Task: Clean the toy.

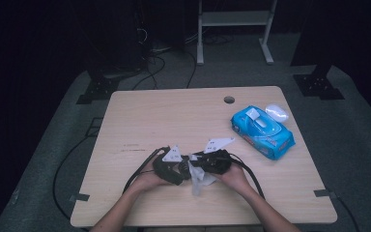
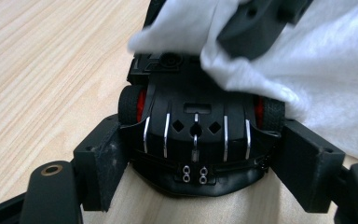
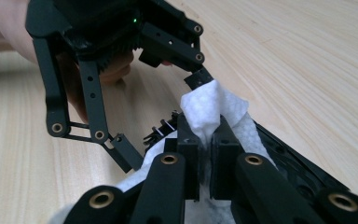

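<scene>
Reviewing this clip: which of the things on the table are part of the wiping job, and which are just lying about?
In use:
- black toy car, between the left gripper jaws
- white wipe, pinched in the right gripper and laid against the car

Lying about:
- blue wipes pack, at the table's far right
- small white object beside the pack; too small to identify

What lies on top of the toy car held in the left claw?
A white wipe, pinched by the right claw, drapes over the toy car. The covered part of the car is hidden.

Dim dark surroundings, evenly lit tabletop, soft shadows under my grippers, near jaws slightly blurred.
</scene>
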A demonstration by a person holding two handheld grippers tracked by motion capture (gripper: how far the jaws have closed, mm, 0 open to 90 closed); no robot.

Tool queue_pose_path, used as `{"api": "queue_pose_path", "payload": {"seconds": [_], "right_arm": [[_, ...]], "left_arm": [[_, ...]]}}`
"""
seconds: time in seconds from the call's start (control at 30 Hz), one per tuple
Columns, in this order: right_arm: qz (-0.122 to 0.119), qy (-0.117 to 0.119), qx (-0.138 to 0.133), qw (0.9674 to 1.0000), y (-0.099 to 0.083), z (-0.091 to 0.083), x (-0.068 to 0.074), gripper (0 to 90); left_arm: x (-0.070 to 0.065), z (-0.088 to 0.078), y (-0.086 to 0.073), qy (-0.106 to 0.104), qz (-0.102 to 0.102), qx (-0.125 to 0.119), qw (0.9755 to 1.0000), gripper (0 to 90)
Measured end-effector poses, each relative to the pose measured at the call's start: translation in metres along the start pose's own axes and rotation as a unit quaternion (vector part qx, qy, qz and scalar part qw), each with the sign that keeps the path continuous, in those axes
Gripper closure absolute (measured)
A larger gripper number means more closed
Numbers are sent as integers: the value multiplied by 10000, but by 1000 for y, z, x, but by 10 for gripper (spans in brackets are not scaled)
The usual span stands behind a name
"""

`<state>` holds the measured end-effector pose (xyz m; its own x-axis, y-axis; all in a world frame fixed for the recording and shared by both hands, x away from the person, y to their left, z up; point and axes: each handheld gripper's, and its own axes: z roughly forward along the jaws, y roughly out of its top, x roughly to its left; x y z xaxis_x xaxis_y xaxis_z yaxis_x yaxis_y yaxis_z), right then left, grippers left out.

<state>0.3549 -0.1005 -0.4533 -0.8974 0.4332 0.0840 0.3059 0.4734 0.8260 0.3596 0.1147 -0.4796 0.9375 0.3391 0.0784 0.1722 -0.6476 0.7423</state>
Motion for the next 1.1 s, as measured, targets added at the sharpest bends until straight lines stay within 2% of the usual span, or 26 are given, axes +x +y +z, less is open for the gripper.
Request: {"api": "queue_pose_path", "payload": {"seconds": [0.03,0.07,0.13,0.2,0.3,0.37,0.47,0.57,0.63,0.77,0.9,1.0,1.1], "right_arm": [[-36,-50,40,10000,0,0,0,776],[-22,-130,81,9999,0,-3,-2,693],[-14,-161,52,9999,1,-6,-3,666],[40,-181,-12,9998,2,-19,-5,619],[14,-205,-66,9998,1,-24,-3,609],[-63,-232,-87,9997,0,-24,-1,642],[-156,-224,-81,9996,-4,-19,3,736],[-124,-128,-15,9998,-6,-8,4,806],[-72,-23,9,10000,-7,-5,3,830],[-57,74,91,9999,-7,-4,2,843],[-77,128,98,9998,-2,1,6,846],[-150,263,80,9995,3,11,13,846],[-149,250,64,9996,2,12,12,845]], "left_arm": [[-1,0,0,11,6,-13,10000,238],[-1,0,0,10,13,-15,10000,239],[-1,-1,1,29,49,-53,10000,240],[-3,-2,1,69,90,-65,9999,241],[-3,-2,1,93,85,-72,9999,241],[-4,-2,1,97,91,-61,9999,241],[-4,-2,1,90,83,-79,9999,241],[-1,-2,0,-13,-21,-93,10000,240],[2,0,-1,-158,-186,-137,9996,234],[3,0,0,-214,-179,-157,9995,241],[-1,0,2,-102,1,-144,9998,243],[-1,-1,1,-107,31,-163,9998,242],[-1,-2,-1,-89,53,-177,9998,242]]}}
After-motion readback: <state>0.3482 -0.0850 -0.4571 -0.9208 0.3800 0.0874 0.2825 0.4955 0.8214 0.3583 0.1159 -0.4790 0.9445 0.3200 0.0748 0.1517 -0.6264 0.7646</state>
